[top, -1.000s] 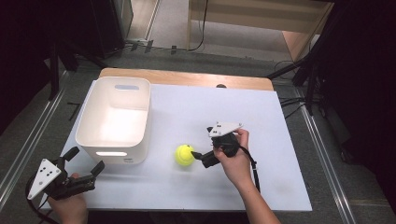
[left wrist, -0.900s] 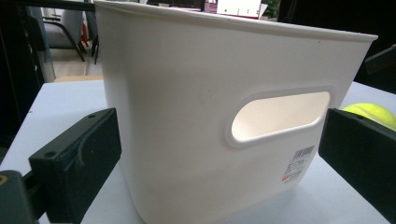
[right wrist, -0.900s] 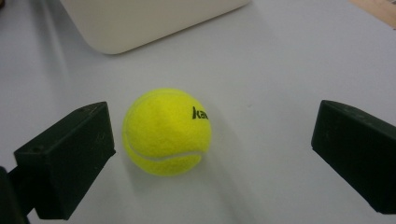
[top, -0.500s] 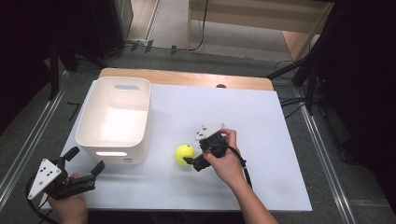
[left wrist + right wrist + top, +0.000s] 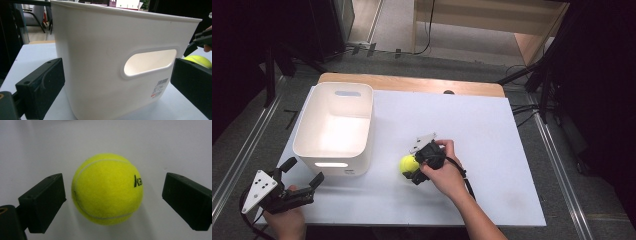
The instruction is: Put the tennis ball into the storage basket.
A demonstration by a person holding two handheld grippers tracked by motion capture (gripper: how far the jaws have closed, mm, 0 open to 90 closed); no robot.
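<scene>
Right tongs (image 5: 113, 202): closing, gaps either side, gripping nothing; tennis ball (image 5: 107, 188) sits between my jaws on the table (image 5: 37, 150). Left tongs (image 5: 117, 90): wide open, empty, farther off.

A lab or recording workspace: a white surface (image 5: 492, 150) stands on grey carpet, flanked by metal floor rails (image 5: 239, 155), dark tripod legs (image 5: 537, 75) and trailing black cables (image 5: 428, 30), with black curtains on both sides and a wooden bench (image 5: 492, 20) behind.
</scene>
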